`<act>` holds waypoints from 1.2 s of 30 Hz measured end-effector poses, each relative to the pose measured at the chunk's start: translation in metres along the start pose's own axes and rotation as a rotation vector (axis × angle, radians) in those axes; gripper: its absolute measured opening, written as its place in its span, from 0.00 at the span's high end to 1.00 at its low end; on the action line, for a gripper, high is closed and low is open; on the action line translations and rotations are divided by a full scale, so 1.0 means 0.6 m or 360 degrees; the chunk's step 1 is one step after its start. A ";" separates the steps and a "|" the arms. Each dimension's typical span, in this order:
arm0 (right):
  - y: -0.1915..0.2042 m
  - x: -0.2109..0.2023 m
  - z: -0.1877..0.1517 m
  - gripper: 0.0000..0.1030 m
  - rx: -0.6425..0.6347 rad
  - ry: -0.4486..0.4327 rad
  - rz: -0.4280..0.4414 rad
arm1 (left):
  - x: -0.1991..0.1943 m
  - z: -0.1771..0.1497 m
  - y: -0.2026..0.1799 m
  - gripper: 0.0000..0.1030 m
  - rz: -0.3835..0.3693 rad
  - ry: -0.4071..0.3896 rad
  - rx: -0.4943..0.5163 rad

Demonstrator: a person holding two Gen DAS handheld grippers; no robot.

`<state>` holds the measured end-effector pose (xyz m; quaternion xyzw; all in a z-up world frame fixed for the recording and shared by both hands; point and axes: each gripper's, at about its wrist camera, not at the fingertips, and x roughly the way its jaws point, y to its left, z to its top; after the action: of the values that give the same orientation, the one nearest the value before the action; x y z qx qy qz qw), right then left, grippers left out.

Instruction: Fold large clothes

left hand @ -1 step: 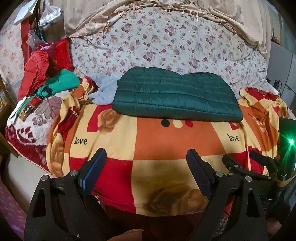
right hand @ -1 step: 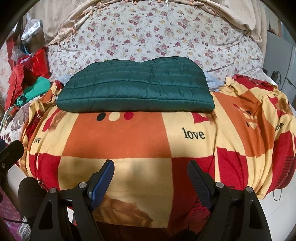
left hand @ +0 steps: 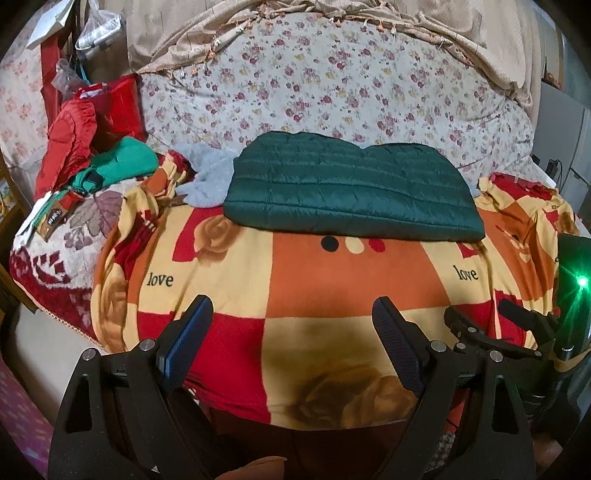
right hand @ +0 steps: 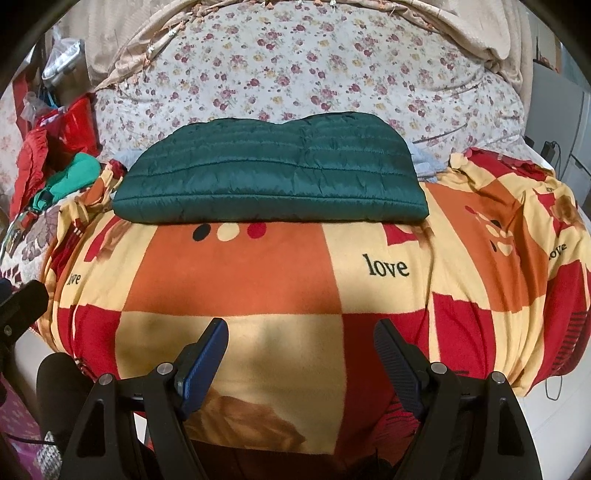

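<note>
Jacket: your dark green quilted jacket (left hand: 351,188) lies folded into a flat, wide rectangle on the checked blanket (left hand: 332,284), at its far edge, its quilt lines running sideways.
Blanket: red, orange and cream squares printed with roses and the word "love", spread over the bed and hanging over the near side.
Left claw: your left claw (left hand: 291,332) stands wide open over the blanket's near part, well short of the jacket, with nothing between its pads.
Right claw: your right claw (right hand: 299,347) is also spread apart and empty, over the blanket's near edge, apart from the jacket.
Behind the jacket: a floral bedsheet (left hand: 332,92) rises beyond it, with a beige fringed cloth (left hand: 258,26) draped across the top.
Left of the jacket: a pale blue-grey cloth (left hand: 207,177) touches its left end; further left sit a green garment (left hand: 118,166) and a red garment (left hand: 70,140), piled together.
</note>
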<state>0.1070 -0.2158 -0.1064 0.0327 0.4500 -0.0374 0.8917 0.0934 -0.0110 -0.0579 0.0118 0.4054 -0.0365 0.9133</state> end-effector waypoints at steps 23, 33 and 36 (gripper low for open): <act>0.000 0.013 -0.005 0.23 -0.0001 0.0050 -0.0014 | 0.027 -0.010 -0.004 0.15 -0.0015 0.0095 -0.0013; -0.001 0.014 -0.006 0.23 -0.0002 0.0057 -0.0014 | 0.036 -0.013 -0.004 0.15 -0.0031 0.0130 -0.0017; -0.001 0.015 -0.006 0.23 -0.0002 0.0062 -0.0013 | 0.037 -0.013 -0.005 0.15 -0.0031 0.0133 -0.0009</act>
<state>0.1094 -0.2162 -0.1157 0.0311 0.4674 -0.0400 0.8826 0.1022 -0.0150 -0.0795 0.0067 0.4433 -0.0438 0.8953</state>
